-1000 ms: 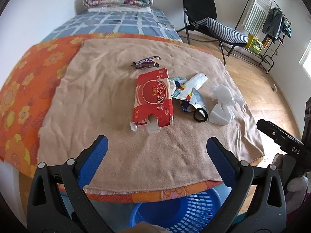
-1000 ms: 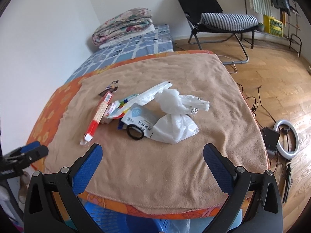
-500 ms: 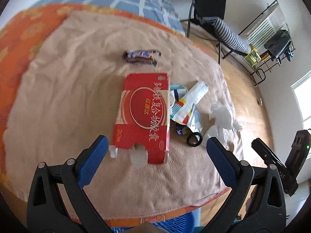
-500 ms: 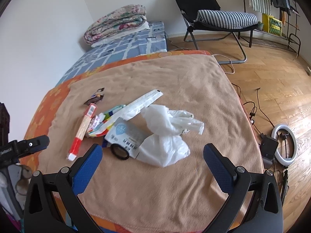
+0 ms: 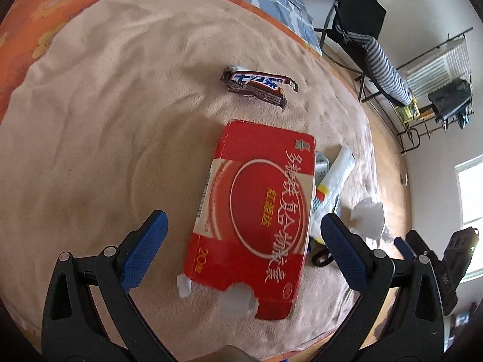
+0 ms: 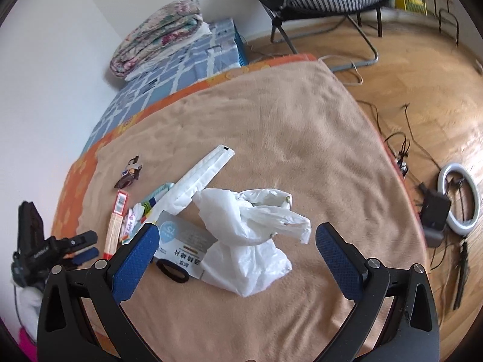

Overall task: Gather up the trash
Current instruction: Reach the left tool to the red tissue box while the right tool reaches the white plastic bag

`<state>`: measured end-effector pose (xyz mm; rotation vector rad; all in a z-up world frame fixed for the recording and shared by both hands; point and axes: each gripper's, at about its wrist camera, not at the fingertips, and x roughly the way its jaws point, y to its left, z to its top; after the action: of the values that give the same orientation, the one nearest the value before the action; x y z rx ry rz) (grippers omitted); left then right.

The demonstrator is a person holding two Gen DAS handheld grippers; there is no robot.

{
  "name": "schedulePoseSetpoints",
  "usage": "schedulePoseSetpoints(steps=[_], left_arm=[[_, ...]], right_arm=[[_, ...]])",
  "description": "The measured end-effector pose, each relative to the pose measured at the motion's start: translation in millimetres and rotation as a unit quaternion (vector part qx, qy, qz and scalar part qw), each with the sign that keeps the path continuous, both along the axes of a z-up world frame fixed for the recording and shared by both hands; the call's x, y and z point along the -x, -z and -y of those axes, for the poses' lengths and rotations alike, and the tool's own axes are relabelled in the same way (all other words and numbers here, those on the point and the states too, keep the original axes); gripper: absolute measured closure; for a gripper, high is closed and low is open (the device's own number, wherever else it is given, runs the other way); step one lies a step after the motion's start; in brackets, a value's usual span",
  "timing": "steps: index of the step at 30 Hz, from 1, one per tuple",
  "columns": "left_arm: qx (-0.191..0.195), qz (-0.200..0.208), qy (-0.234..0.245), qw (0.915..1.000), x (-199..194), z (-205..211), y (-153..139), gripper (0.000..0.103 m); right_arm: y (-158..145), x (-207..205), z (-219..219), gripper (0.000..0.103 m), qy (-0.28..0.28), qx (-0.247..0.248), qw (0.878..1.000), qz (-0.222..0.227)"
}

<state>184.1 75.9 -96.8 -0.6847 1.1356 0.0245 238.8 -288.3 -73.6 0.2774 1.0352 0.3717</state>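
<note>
Red box [image 5: 253, 211]: lies lengthwise between our left gripper's [image 5: 241, 241] spread fingers. White bag [image 6: 250, 241]: ahead of right gripper [image 6: 238, 250], also spread.

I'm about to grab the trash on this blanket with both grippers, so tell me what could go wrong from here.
1. The red box lies flat on the soft blanket; the open left hand-held gripper may pinch fabric with it.
2. The white bag rests on the silver packet and beside the black ring; the open right hand-held gripper could drag them along.
3. The two grippers are close together, so they might collide.
</note>
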Motion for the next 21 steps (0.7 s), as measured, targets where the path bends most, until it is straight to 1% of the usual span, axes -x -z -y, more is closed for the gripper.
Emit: schedulePoseSetpoints(steps=[8,11,13,15,16,21], left_arm=[[0.003,-0.007,0.009,0.9999,-13.9,7.8,8.9,0.000],[0.015,-0.013,0.005,0.9998,-14.8,5.6,14.3,0.000],[0.027,-0.014,-0.002,0.9995,-14.4,3.9,17.4,0.002],[0.032,-0.014,-0.007,0.9994,-14.8,3.1,18.4,0.009],[0.033,-0.013,-0.006,0.9993,-15.4,3.2,18.3,0.010],[0.030,-0.008,-0.004,0.9995,-16.9,6.1,17.0,0.011]], right_arm=[[15.4,-10.9,-16.5,0.000,-0.005,0.023,1.000,-0.012],[19.3,-13.3,-19.6,0.000,-0.007,0.034,0.999,-0.013],[21.6,-13.6,-19.6,0.000,-0.006,0.039,0.999,-0.013],[24.2,-13.7,-20.3,0.000,-0.008,0.039,0.999,-0.016],[25.5,-13.8,-21.0,0.000,-0.008,0.041,0.999,-0.017],[28.9,-12.2,-26.4,0.000,-0.012,0.053,0.998,-0.020]])
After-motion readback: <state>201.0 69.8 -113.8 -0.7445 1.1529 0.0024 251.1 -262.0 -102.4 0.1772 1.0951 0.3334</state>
